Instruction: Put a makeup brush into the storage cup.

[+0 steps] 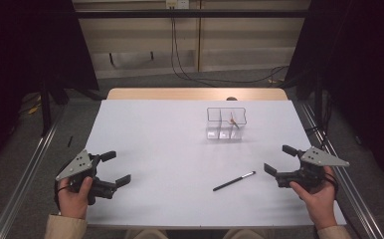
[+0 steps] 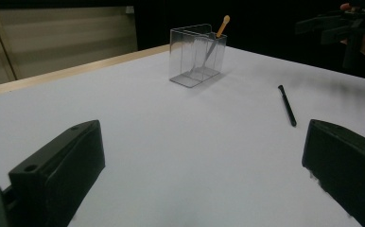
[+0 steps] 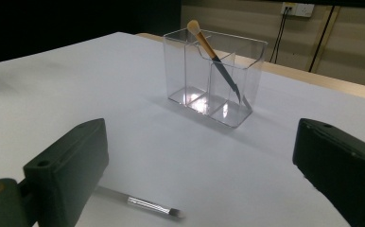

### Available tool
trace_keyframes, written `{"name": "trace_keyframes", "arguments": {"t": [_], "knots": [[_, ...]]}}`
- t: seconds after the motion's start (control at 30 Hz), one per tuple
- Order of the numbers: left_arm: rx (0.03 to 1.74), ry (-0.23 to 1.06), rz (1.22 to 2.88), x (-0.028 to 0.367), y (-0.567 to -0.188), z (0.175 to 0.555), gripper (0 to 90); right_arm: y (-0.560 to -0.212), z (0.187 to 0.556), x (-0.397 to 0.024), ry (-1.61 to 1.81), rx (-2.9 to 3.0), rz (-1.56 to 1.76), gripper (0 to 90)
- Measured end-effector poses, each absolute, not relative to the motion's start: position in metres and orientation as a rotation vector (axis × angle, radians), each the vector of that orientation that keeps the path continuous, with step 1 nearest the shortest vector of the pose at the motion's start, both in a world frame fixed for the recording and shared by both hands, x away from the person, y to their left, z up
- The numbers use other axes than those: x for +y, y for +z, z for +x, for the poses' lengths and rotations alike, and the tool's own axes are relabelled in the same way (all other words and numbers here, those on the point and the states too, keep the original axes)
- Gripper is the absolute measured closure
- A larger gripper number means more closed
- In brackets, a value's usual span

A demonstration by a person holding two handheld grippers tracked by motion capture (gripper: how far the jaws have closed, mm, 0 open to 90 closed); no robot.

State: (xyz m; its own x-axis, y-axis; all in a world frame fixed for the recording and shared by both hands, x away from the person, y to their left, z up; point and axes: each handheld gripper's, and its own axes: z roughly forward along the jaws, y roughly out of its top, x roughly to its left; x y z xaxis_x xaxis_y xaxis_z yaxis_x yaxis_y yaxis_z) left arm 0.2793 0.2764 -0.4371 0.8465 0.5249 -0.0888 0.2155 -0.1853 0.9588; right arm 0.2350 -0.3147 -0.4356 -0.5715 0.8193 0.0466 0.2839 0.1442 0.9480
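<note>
A clear plastic organiser (image 1: 225, 123) (image 2: 195, 54) (image 3: 213, 75) with three compartments stands on the white table, right of centre and toward the far side. One brush with an orange tip (image 1: 233, 121) (image 2: 218, 37) (image 3: 213, 56) leans in it. A thin black brush (image 1: 234, 181) (image 2: 287, 105) (image 3: 145, 204) lies flat on the table near the front, between the grippers and closer to the right one. My left gripper (image 1: 115, 168) (image 2: 204, 179) is open at the front left, holding nothing. My right gripper (image 1: 278, 160) (image 2: 329, 26) (image 3: 199, 175) is open at the front right, holding nothing.
The white table (image 1: 170, 149) has a wooden strip (image 1: 195, 93) along its far edge. Metal rails (image 1: 31, 164) run along both sides on the floor. Cables (image 1: 220, 77) lie on the floor behind the table, and dark curtains hang at left and right.
</note>
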Motion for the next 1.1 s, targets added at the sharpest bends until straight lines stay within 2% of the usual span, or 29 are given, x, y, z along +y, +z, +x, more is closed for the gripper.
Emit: {"name": "trace_keyframes", "arguments": {"t": [1.1], "knots": [[0.569,0.307,1.772,0.276,-0.437,0.281,0.0,-0.44,0.223,-0.328,1.415,1.924,1.069,3.7]]}}
